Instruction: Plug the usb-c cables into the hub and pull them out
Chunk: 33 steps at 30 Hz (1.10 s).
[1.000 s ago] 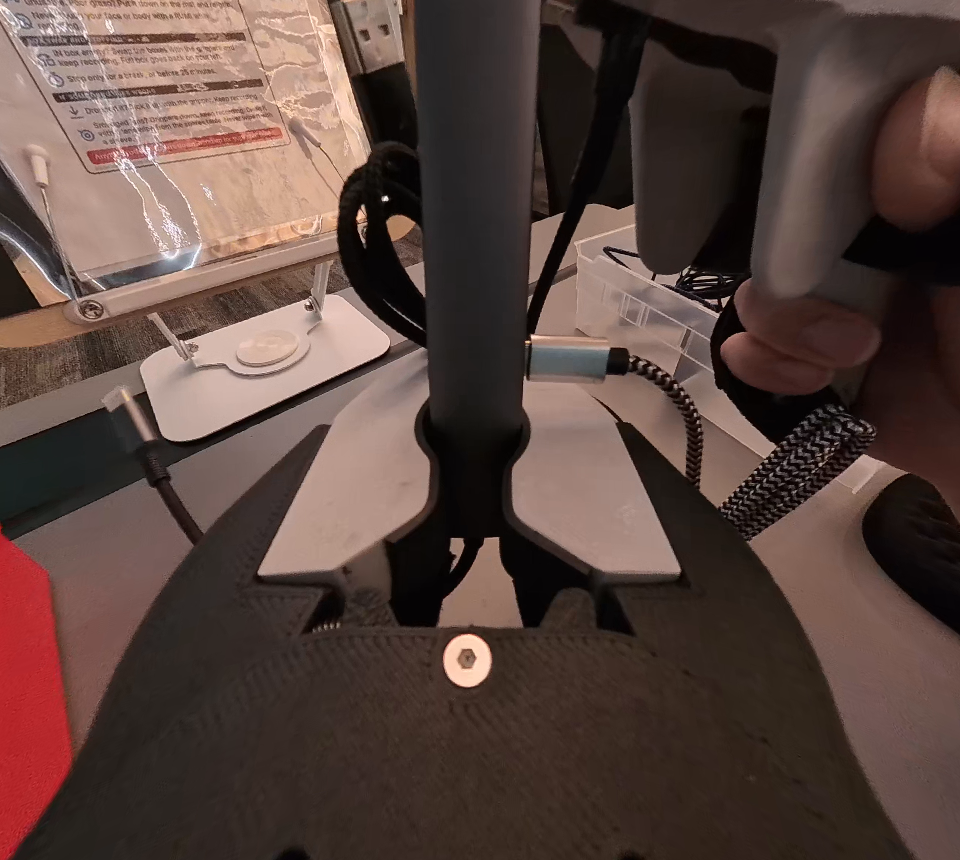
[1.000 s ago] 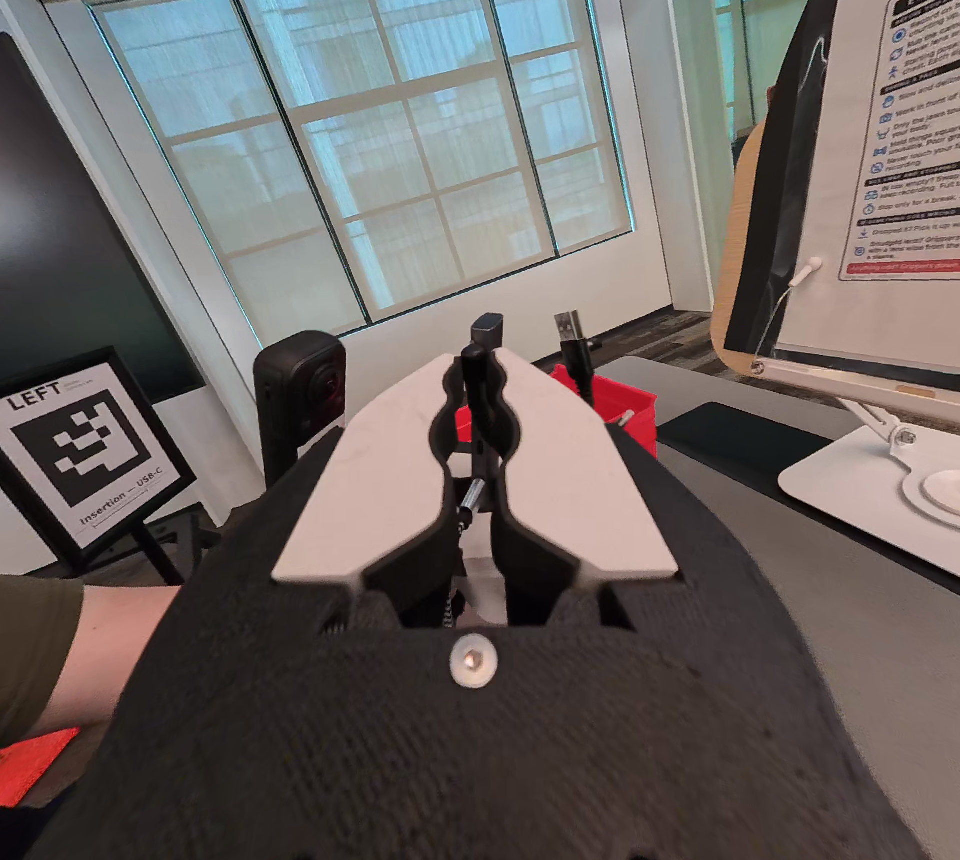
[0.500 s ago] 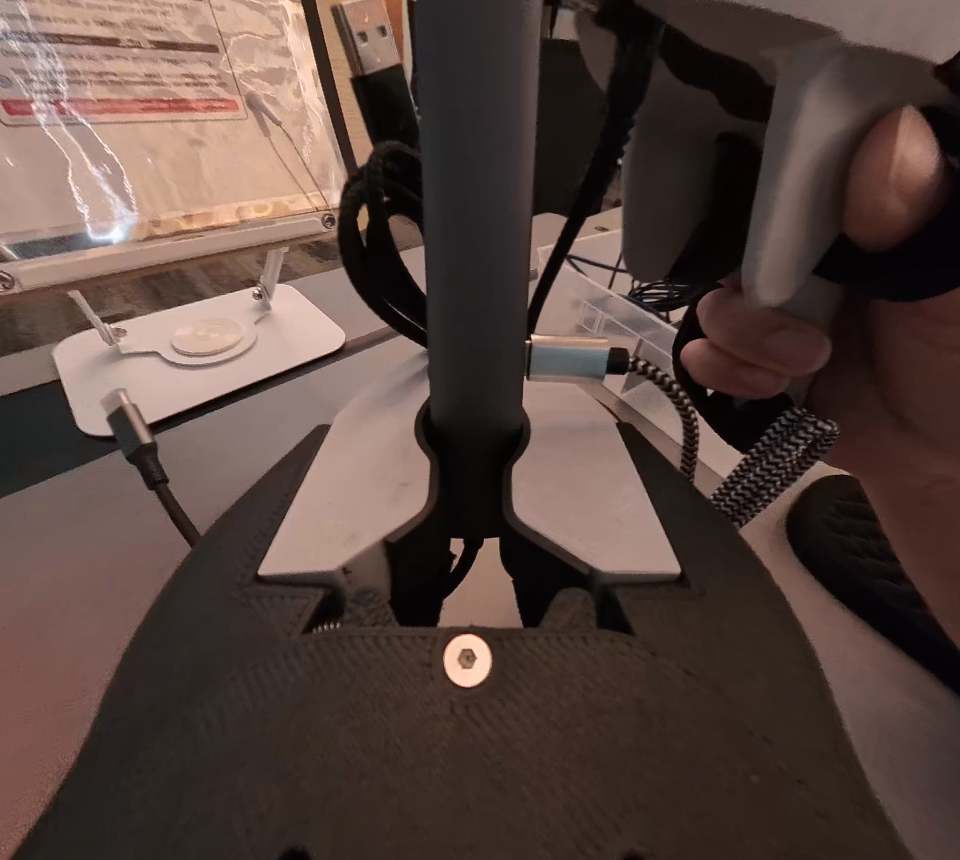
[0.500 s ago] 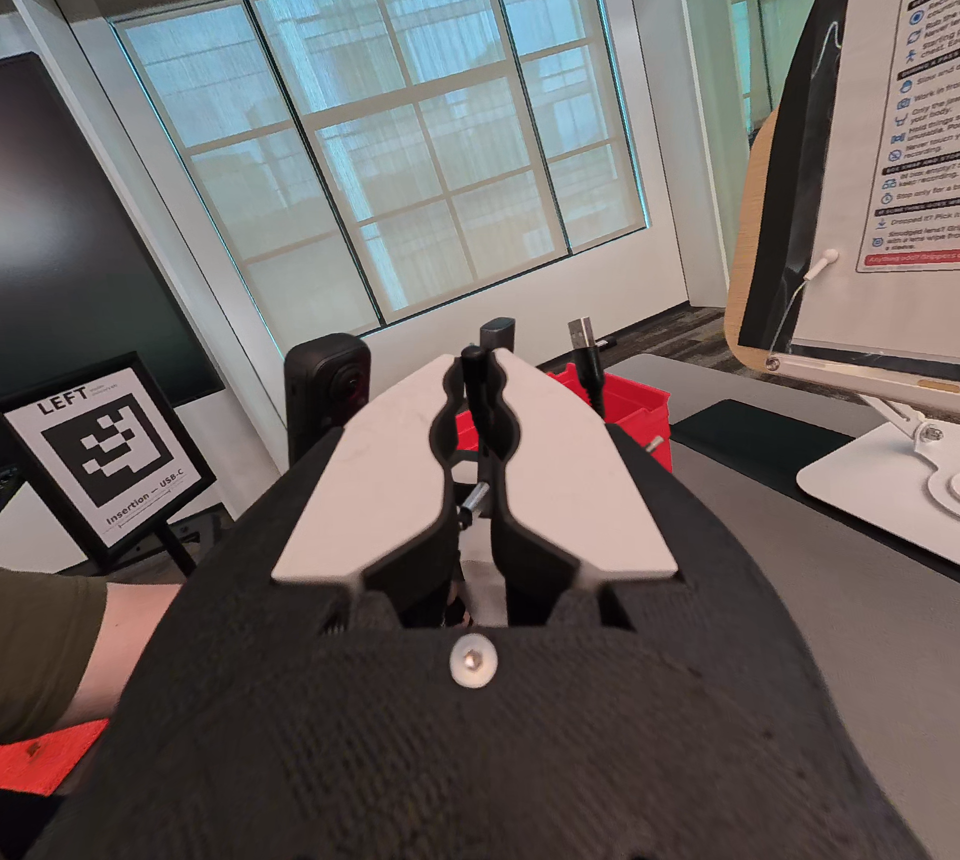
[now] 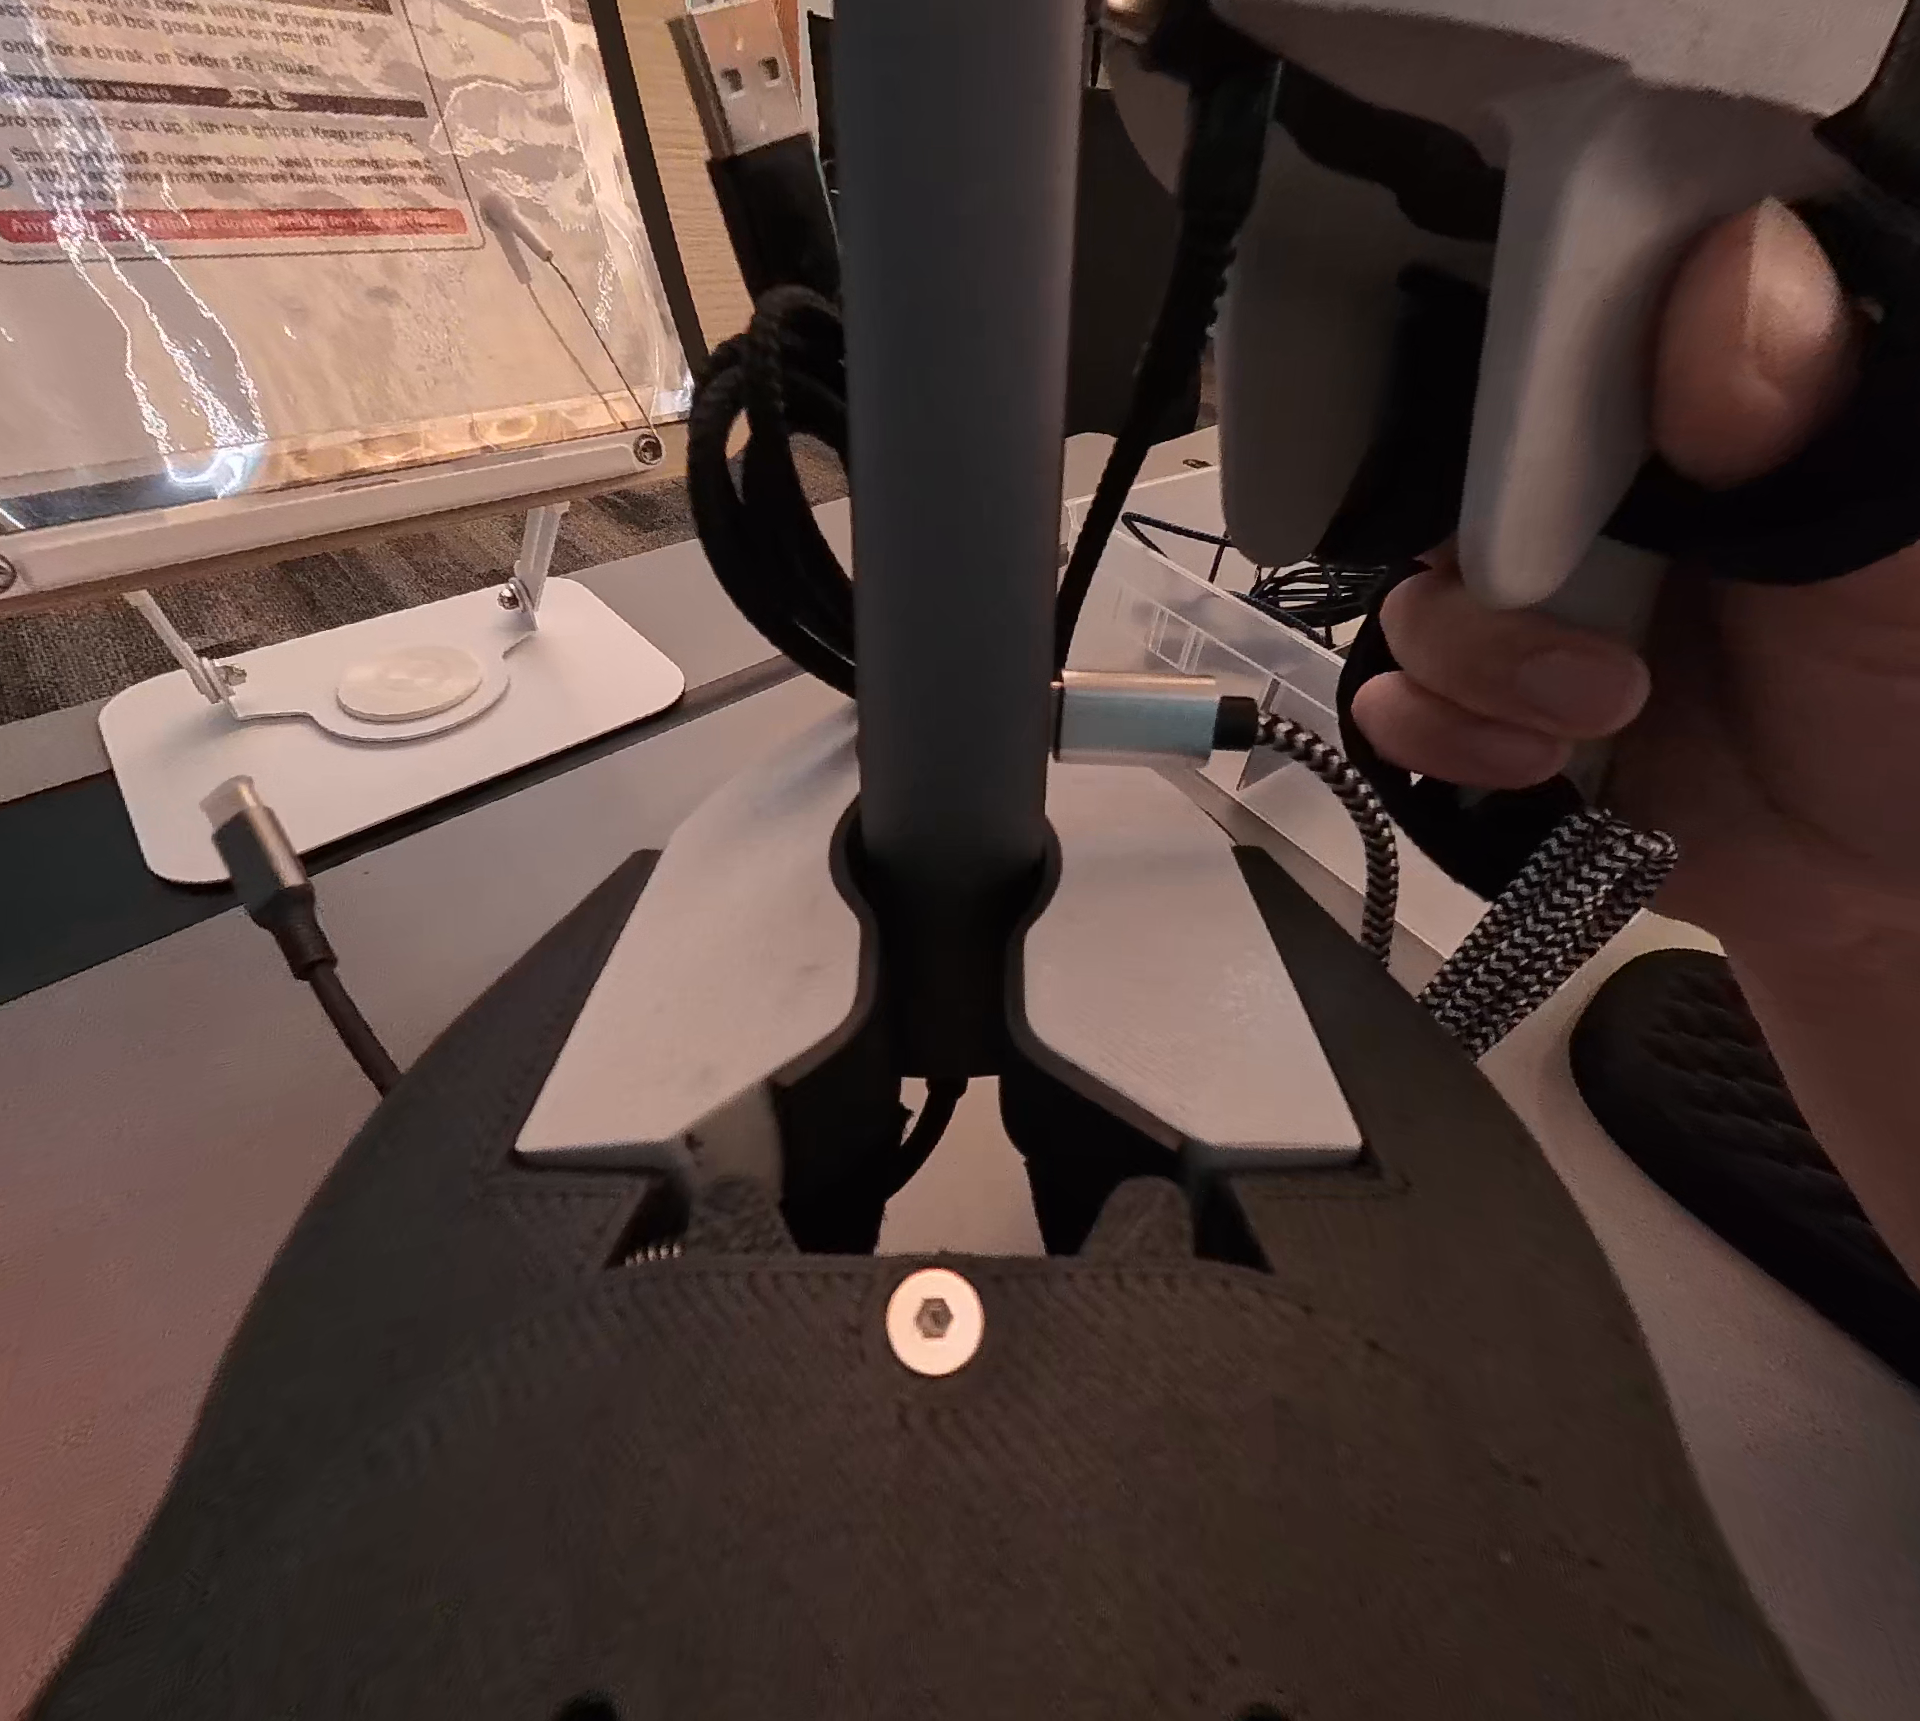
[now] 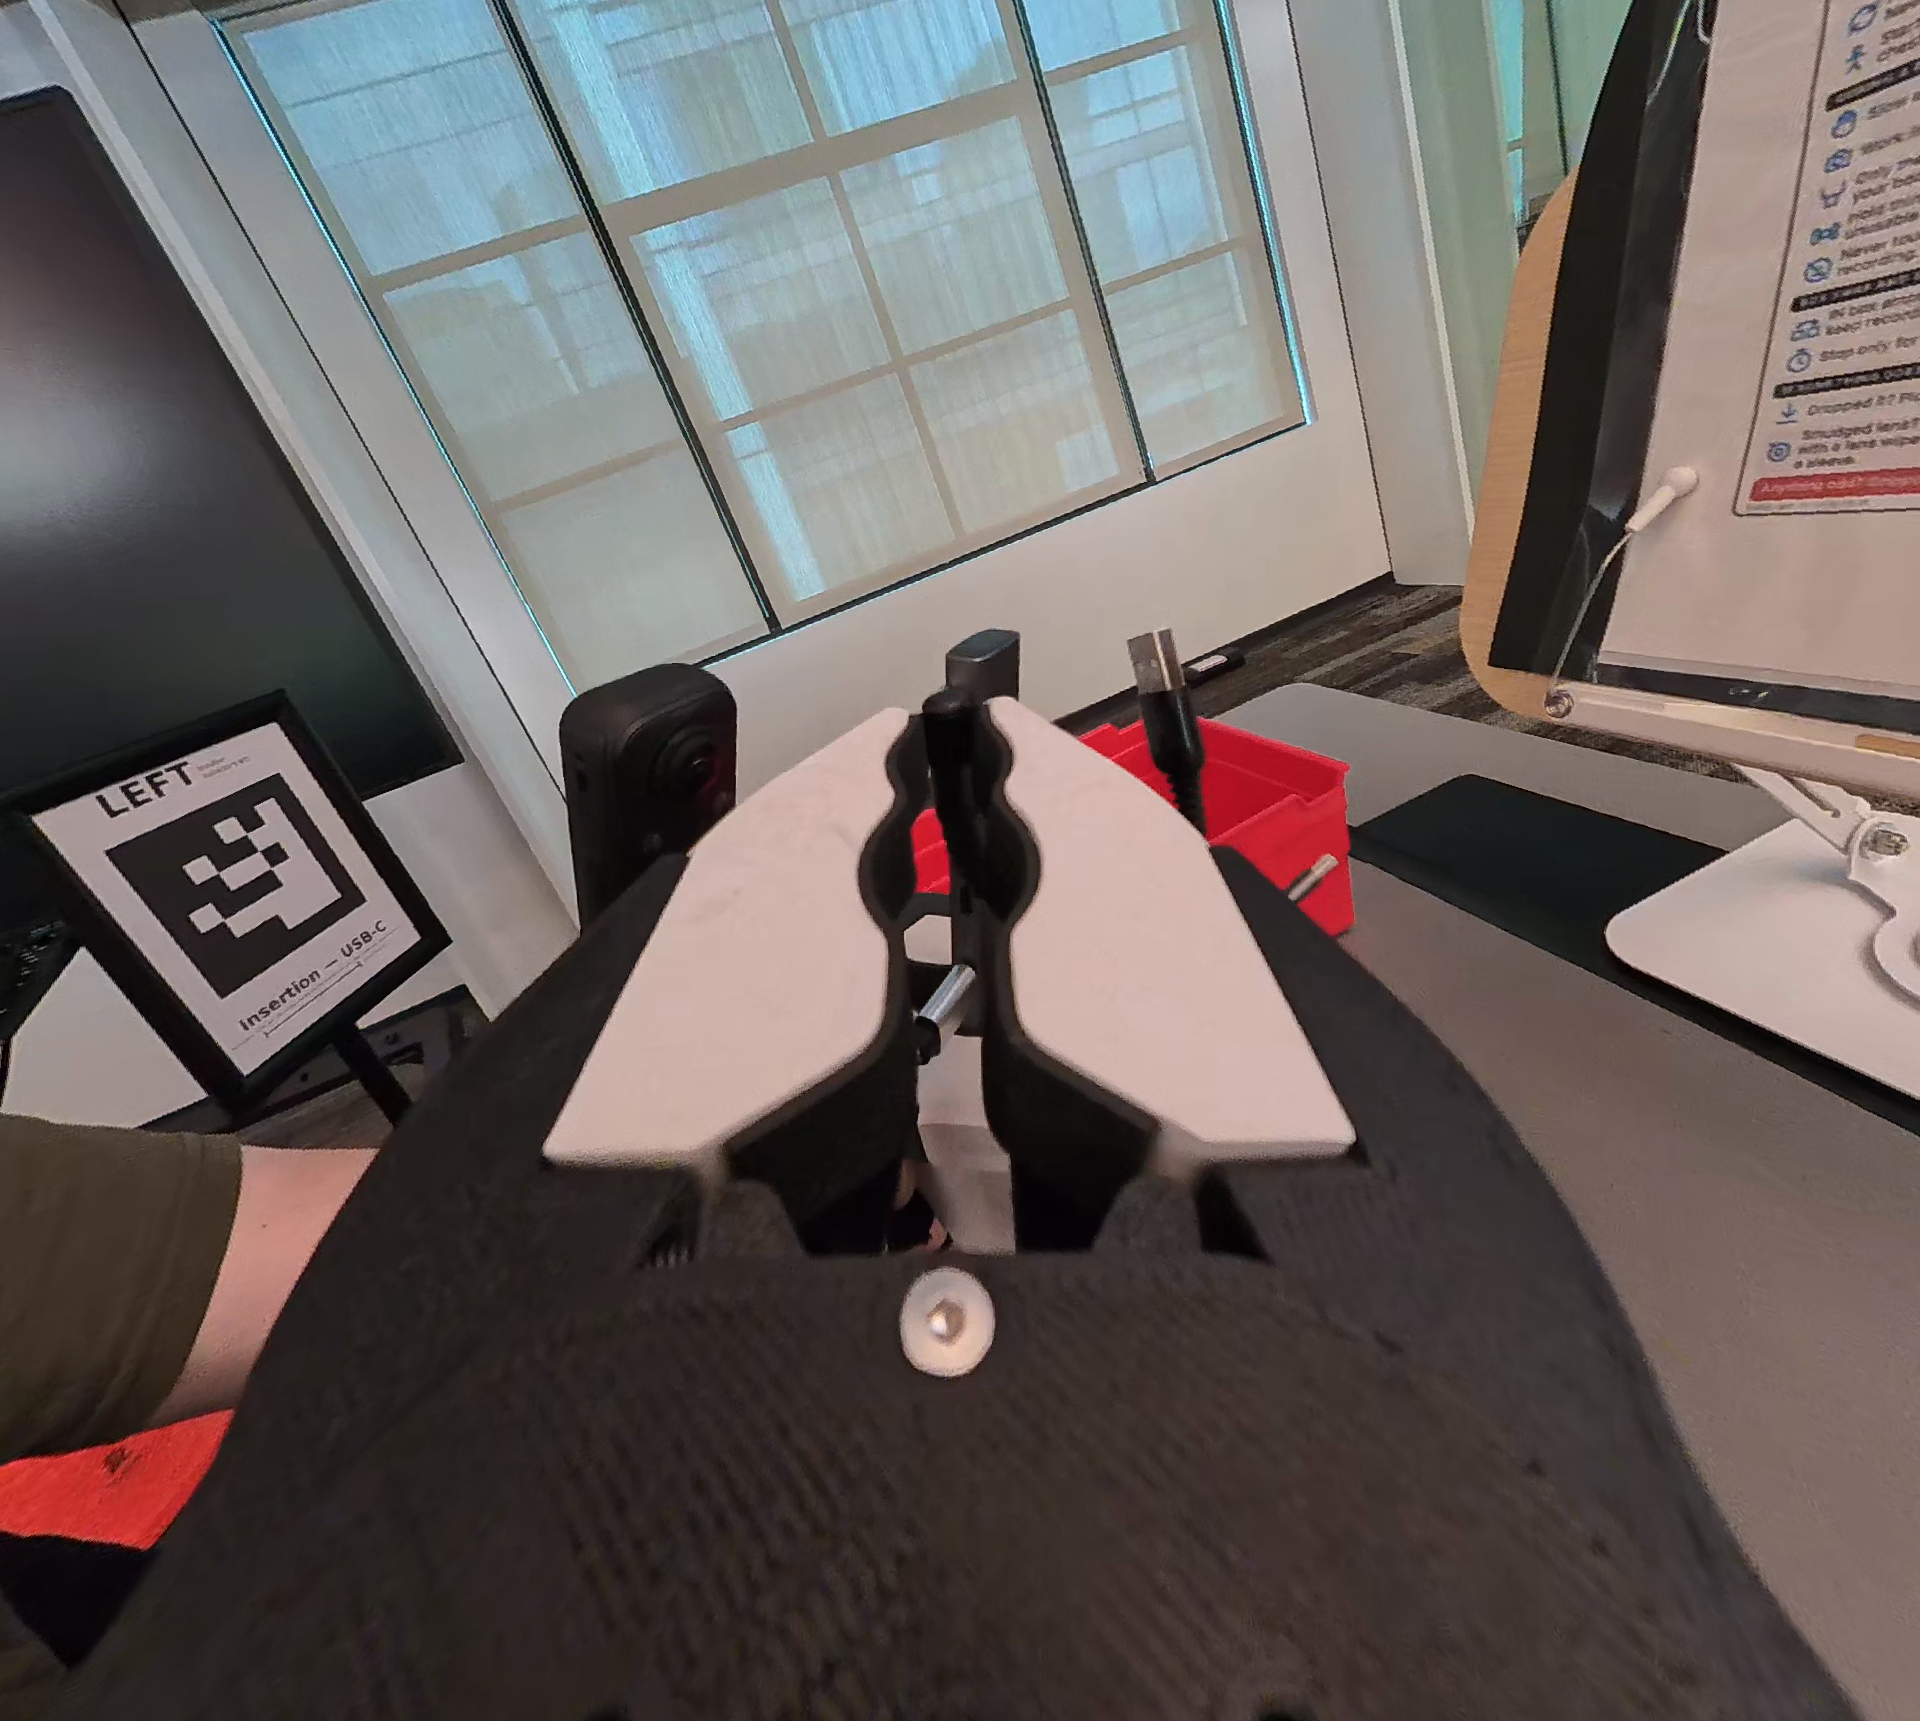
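In the left wrist view my left gripper is shut on the grey hub, which stands upright between the fingers. A light-blue USB-C plug on a black-and-white braided cable sits in the hub's right side. A loose grey USB-C plug hangs at the left. My right gripper is shut on a black cable plug; the hub's dark end shows just beyond its fingertips. The right gripper also shows in the left wrist view, held by a hand beside the hub's upper part.
A black cable coil with a USB-A plug hangs behind the hub. A sign on a white stand is at the left, a clear box at the right. The right wrist view shows a red bin, a black camera and a marker sign.
Both grippers keep their hold. The views have swung slightly sideways and back. The right gripper stays by the hub's top, and the braided plug stays in the hub.
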### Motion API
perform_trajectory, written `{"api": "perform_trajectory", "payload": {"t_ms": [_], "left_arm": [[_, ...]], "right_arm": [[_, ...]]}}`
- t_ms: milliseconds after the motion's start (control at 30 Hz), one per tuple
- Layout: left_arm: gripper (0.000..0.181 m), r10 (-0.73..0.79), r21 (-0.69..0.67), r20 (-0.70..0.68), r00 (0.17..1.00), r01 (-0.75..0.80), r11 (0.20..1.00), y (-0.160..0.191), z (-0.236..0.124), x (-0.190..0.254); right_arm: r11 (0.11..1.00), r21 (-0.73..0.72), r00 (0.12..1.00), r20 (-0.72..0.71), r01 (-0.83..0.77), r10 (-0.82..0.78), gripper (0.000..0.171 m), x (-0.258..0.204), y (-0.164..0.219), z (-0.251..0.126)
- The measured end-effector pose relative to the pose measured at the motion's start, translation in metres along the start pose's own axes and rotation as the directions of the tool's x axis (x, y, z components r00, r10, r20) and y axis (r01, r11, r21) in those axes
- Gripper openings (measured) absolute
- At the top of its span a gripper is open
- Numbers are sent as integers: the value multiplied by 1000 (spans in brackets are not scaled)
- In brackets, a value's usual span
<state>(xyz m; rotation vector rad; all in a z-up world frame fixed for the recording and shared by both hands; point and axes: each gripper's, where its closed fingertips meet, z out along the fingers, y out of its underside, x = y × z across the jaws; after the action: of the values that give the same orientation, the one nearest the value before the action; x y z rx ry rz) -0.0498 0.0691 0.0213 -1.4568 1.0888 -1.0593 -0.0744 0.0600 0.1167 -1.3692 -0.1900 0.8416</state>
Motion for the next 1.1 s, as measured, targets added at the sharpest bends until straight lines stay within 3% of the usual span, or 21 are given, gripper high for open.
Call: {"api": "perform_trajectory", "payload": {"t_ms": [467, 800, 1100], "left_arm": [[17, 38, 0, 24, 999, -38, 999, 0, 0, -2], [17, 220, -44, 162, 962, -216, 975, -1, -2, -17], [21, 495, -163, 304, 814, -467, 869, -5, -6, -32]], "right_arm": [[999, -26, 999, -20, -35, 34, 9, 5, 3, -1], [990, 1, 990, -38, -139, 139, 9, 12, 3, -4], [980, 38, 979, -48, -195, 197, 9, 22, 4, -7]]}}
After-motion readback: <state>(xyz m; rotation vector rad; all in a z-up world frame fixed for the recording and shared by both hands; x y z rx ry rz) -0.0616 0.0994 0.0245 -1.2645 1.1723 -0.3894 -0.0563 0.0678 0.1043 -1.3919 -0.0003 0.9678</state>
